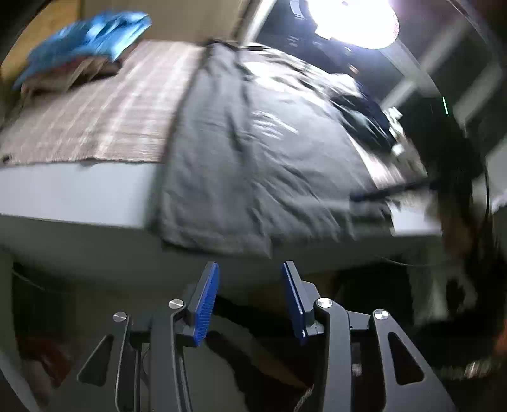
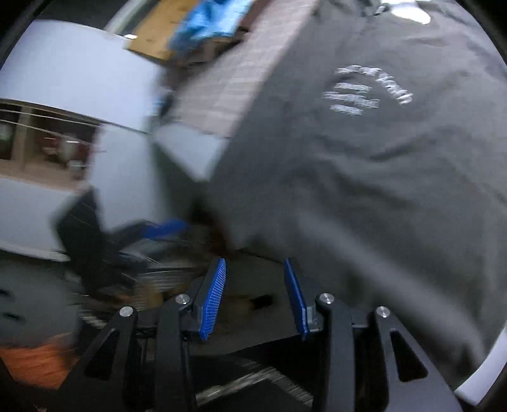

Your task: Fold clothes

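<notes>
A dark grey T-shirt (image 1: 253, 152) with white chest lettering lies spread on the bed, its hem hanging over the near edge. My left gripper (image 1: 250, 269) is open just below that hem, nothing between its blue pads. In the right wrist view the same grey T-shirt (image 2: 364, 158) fills the right half, its white print (image 2: 364, 92) visible. My right gripper (image 2: 255, 266) is open below the shirt's lower left edge, holding nothing. The other gripper (image 2: 152, 231) shows as a blurred dark and blue shape to the left. Both views are motion-blurred.
A striped beige cover (image 1: 104, 117) lies over the white mattress (image 1: 69, 196). A blue folded pile (image 1: 92, 41) sits on other cloth at the far left corner. More dark clothes (image 1: 367, 114) lie at the right. A bright lamp (image 1: 355, 19) glares above.
</notes>
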Tool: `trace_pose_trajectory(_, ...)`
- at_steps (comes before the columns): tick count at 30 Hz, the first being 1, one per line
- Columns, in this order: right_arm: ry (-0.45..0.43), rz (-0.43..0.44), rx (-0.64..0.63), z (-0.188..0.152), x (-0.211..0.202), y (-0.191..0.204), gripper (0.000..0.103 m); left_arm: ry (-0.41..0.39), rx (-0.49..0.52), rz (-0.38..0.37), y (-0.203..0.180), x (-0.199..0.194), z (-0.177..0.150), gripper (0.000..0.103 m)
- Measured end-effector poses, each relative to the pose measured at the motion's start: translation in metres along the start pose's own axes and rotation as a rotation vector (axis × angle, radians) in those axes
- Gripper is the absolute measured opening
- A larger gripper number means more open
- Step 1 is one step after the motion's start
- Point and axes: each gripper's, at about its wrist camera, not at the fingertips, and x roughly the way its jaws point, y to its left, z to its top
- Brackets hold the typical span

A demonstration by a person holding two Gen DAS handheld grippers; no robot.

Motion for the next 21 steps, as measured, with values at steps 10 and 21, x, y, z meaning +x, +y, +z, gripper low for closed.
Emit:
trace_pose_trajectory(10,-0.073,-0.223,0.087,0.088,0.034,-0.045,0.055,-0.108,0.159,0.203,-0.040,0.055,0.007,0.042)
trace_pose_trajectory(21,0.061,-0.260,-0.081,0.083,0.081,-0.002,0.056,-0.122,-0.073,0.233,0.013,0.022,-0.033,0.042)
